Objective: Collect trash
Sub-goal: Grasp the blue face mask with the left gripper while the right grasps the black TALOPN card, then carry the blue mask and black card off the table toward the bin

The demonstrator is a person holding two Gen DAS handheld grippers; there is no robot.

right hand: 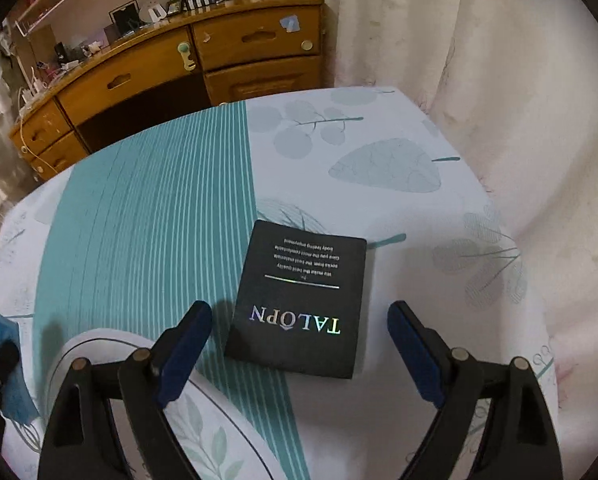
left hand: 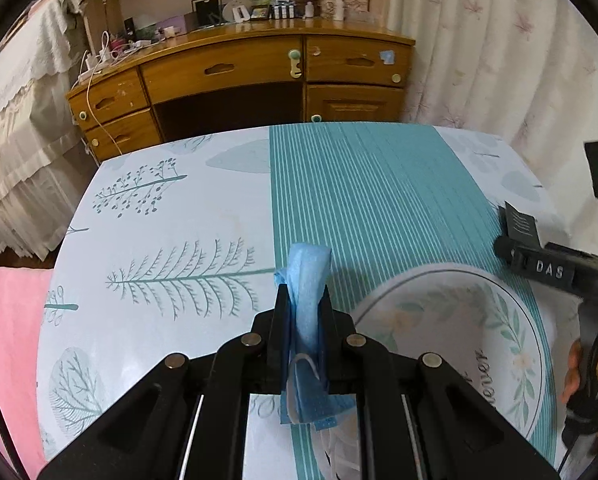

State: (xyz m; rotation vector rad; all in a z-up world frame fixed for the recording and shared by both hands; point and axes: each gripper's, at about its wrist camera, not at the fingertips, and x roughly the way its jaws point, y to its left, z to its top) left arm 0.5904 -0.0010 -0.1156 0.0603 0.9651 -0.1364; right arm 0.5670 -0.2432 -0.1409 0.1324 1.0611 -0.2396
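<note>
Your right hand-held gripper (right hand: 299, 350) hung spread wide above the worktop (right hand: 379, 200), whose cover was printed with pale leaves and a teal striped band. The flat black rectangular card packet with holographic lettering (right hand: 299, 300) lay straight ahead of it, flat on the cloth between the lines of the two fingers, nothing pressing on it. Its long axis ran away from you toward the far edge of the worktop, roughly in line with the gripper, so the fingers faced its two long sides. It sat on the pale part of the cloth just right of the striped band, nearer the right edge than the left.

Your left hand-held gripper (left hand: 303, 300) was pressed together on a crumpled light-blue face mask (left hand: 309, 280), held upright in the pinch with its tail hanging below the fingers, lifted clear of the cloth. That left the right hand plainly the nearer and freer one for the packet.

The round white plate with a green leaf wreath and a dark rim line (left hand: 535, 344) sat near the front edge between the two grippers; what showed of it was bare. No bin or bag was in view.
</note>
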